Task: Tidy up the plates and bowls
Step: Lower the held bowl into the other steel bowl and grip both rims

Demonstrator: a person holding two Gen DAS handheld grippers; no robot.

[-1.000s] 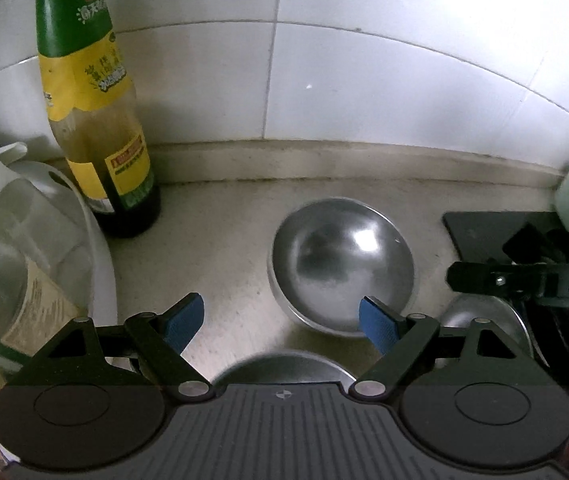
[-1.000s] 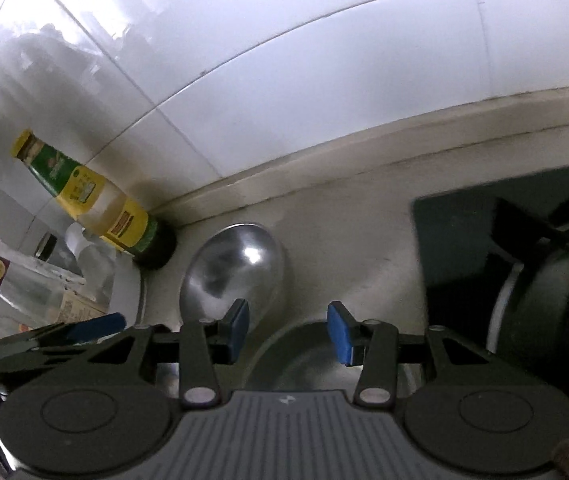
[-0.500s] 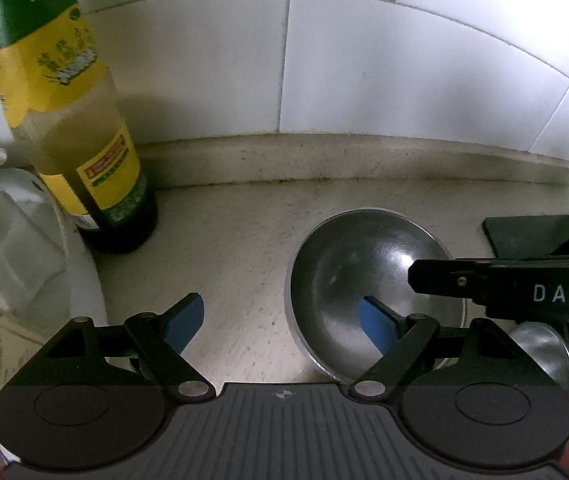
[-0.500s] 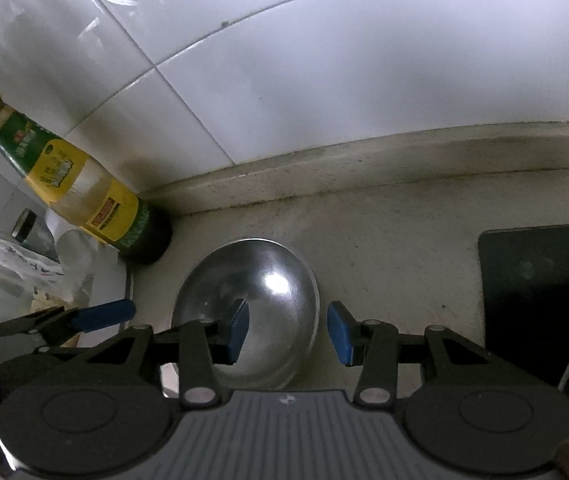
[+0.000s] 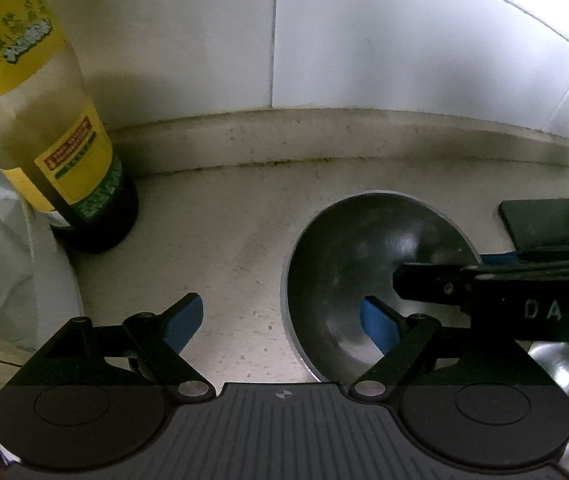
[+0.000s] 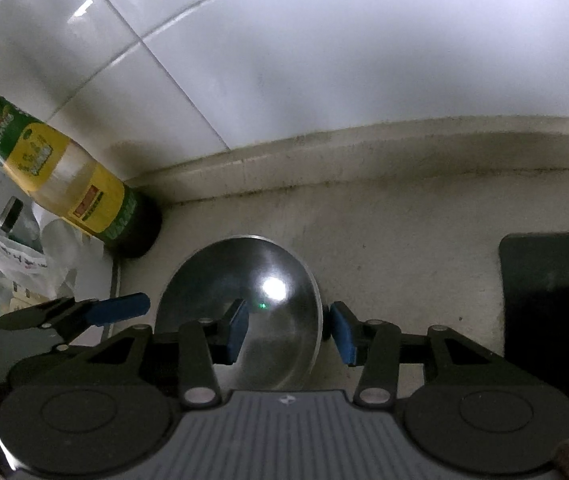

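While both tilt downward, right gripper (image 6: 289, 330) unclenched astride steel bowl (image 6: 268, 280) rim, left gripper (image 5: 282, 322) released.

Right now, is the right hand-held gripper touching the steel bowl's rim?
Cannot tell. In the right wrist view the right hand-held gripper straddles the steel bowl rim; its outer pad sits right at it, no clear gap.

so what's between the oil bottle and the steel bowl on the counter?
Bare counter, as the left wrist view shows: nothing lies between the oil bottle and the steel bowl. The right wrist view agrees; only the left gripper hangs nearer the camera.
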